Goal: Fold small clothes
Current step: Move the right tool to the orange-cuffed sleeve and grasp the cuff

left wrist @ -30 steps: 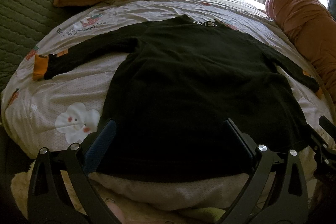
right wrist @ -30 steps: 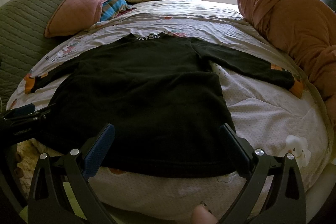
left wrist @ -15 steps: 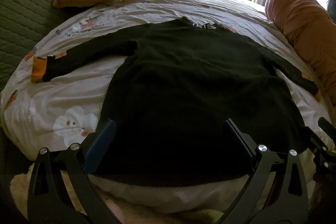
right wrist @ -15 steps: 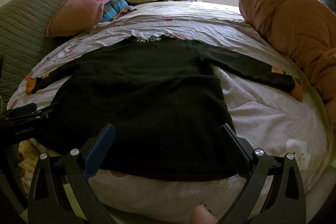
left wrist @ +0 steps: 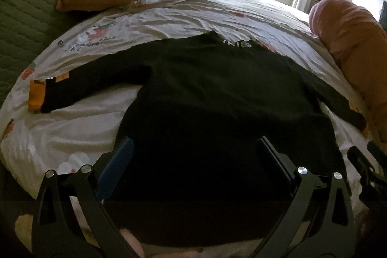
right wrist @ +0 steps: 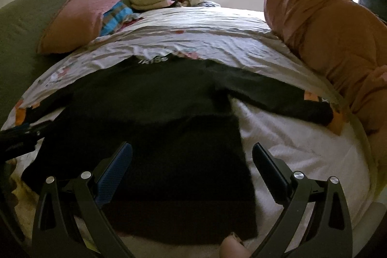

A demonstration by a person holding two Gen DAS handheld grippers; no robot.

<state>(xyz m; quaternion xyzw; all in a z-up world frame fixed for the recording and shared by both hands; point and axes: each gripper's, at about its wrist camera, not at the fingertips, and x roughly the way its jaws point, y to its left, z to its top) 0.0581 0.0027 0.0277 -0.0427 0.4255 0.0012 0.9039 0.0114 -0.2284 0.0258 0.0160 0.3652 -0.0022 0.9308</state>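
1 black shirt (left wrist: 217,100) flat on bed (left wrist: 193,13) | 2 claws: left claw (left wrist: 193,158), right claw (right wrist: 192,161) both agape, empty

Right gripper (right wrist: 192,161) jaws spread wide over hem of black sweater (right wrist: 154,113), flat on bed sheet (right wrist: 290,137). Right sleeve (right wrist: 278,96) stretches beyond right jaw. Left gripper (right wrist: 21,134) far left.

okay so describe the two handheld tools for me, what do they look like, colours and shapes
Both look alike. The left tool and right tool each have black angular arms with triangular cutouts and silver round screw heads. Each has two flat fingers; one pad is textured blue, the other black. No cables or sleeves show.
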